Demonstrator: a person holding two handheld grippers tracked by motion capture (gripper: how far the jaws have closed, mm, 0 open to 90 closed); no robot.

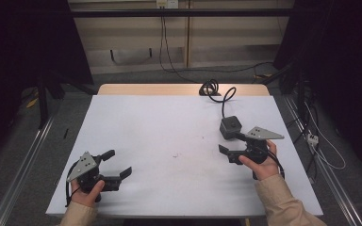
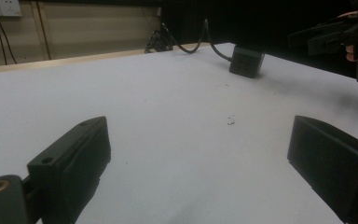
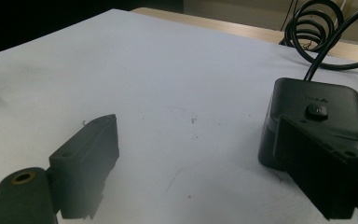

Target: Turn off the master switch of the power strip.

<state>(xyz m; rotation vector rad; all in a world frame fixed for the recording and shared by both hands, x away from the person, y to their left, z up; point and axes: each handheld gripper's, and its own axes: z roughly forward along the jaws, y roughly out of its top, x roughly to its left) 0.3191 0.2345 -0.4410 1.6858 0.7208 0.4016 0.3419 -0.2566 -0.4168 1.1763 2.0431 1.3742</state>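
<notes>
A black box (image 1: pixel 230 127) with coiled cable (image 1: pixel 210 88) sits beside the spread-jawed right gripper (image 1: pixel 229 145).

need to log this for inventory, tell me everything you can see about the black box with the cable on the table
The black box is a small matte cube, plastic by its look, with rounded edges, a round button and a faint logo on top. It sits upright on the white table, right of centre. A thick black cable runs from its back to a coil at the far edge. The right gripper, open, is beside it; contact is unclear.

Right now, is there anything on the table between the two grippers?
No. In the high view, bare white table lies between the left gripper and right gripper.
</notes>
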